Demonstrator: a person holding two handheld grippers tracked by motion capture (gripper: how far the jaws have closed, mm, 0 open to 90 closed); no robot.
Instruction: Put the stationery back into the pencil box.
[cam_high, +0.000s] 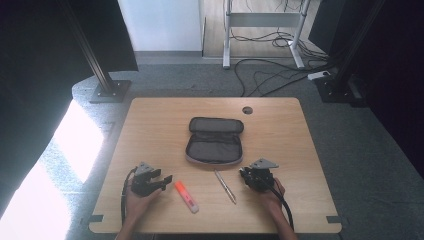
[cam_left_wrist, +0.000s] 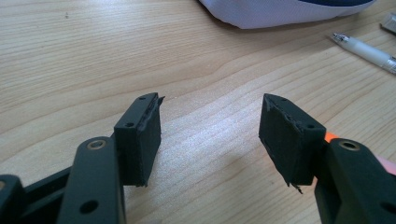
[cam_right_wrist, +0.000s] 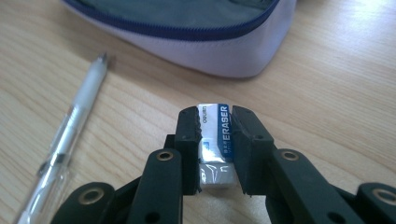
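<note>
In the right gripper view a white eraser (cam_right_wrist: 215, 135) with a blue printed sleeve lies on the wooden table, and my right gripper (cam_right_wrist: 215, 122) is shut on it, the pads pressing both long sides. From above, that right gripper (cam_high: 248, 175) rests just below the open grey pencil case (cam_high: 215, 142). My left gripper (cam_left_wrist: 210, 126) stands open over bare wood with nothing between its jaws. In the high view the left gripper (cam_high: 162, 180) sits at the front left, beside an orange highlighter (cam_high: 186, 196). A clear pen (cam_high: 225, 187) lies between the two grippers.
The pen (cam_right_wrist: 70, 140) lies to the left of the held eraser, and the pencil case's white edge (cam_right_wrist: 224, 58) is close ahead. A round cable hole (cam_high: 247, 110) marks the table's far side. Cables and desk legs lie on the floor beyond the table (cam_high: 150, 125).
</note>
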